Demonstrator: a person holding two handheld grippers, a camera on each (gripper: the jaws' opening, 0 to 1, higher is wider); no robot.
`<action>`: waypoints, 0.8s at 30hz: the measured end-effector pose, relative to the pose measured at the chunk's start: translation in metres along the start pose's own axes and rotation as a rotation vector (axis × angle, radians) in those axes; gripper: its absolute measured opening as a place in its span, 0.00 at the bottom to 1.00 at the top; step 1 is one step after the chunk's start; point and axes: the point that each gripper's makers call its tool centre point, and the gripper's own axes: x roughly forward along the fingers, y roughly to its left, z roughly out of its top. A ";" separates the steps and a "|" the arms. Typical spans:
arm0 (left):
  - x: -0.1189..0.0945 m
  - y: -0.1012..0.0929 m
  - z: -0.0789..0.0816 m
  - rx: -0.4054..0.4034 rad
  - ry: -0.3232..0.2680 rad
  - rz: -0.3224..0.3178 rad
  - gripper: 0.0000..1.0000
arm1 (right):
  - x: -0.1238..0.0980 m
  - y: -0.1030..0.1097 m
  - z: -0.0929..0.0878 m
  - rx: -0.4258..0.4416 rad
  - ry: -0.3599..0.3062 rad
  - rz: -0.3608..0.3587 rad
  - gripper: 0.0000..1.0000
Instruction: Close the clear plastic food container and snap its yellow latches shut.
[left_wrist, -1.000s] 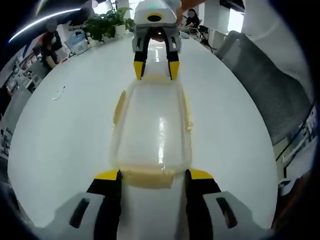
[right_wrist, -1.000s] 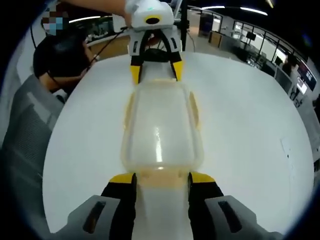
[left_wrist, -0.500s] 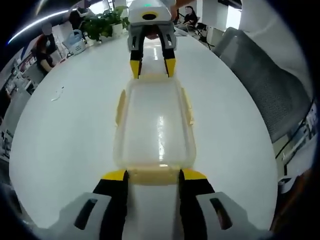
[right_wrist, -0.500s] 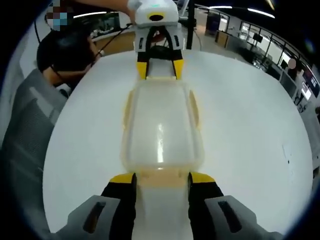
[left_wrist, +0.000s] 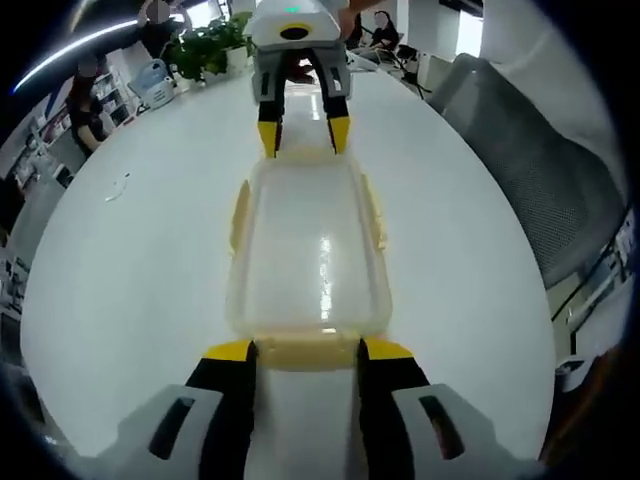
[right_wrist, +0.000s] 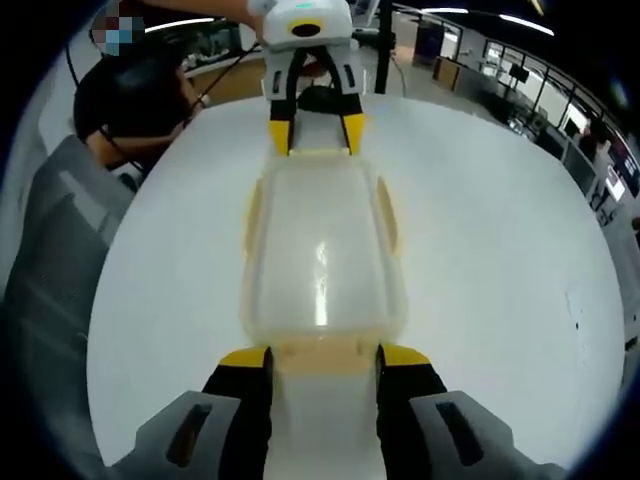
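Observation:
The clear plastic container (left_wrist: 305, 250) lies lengthwise on the white table with its lid on, and it also runs up the middle of the right gripper view (right_wrist: 320, 250). Pale yellow latches sit on its long sides (left_wrist: 240, 213) (right_wrist: 388, 218) and on both ends. My left gripper (left_wrist: 307, 352) is open, its yellow-tipped jaws closely flanking the near end latch (left_wrist: 305, 354). My right gripper (right_wrist: 322, 355) is open around the opposite end latch (right_wrist: 322, 352). Each gripper appears at the far end in the other's view: right gripper (left_wrist: 303, 137), left gripper (right_wrist: 318, 135).
The round white table (left_wrist: 130, 270) has bare surface on both sides of the container. A grey chair (left_wrist: 540, 190) stands at its edge. A seated person (right_wrist: 130, 110) is behind the table, with plants (left_wrist: 205, 45) and office desks beyond.
My left gripper's jaws narrowed a little and now sit tight beside the near end latch. The right gripper drew slightly closer to its end. The container stayed put.

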 end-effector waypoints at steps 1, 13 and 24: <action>0.000 0.000 0.000 0.001 -0.004 0.003 0.40 | 0.000 0.000 0.000 0.000 0.003 0.001 0.40; 0.000 -0.001 0.002 -0.030 0.021 0.018 0.40 | 0.000 0.000 -0.002 0.001 0.012 0.002 0.39; -0.005 -0.009 0.008 -0.051 0.063 0.025 0.39 | -0.010 0.004 0.000 -0.027 0.025 -0.006 0.39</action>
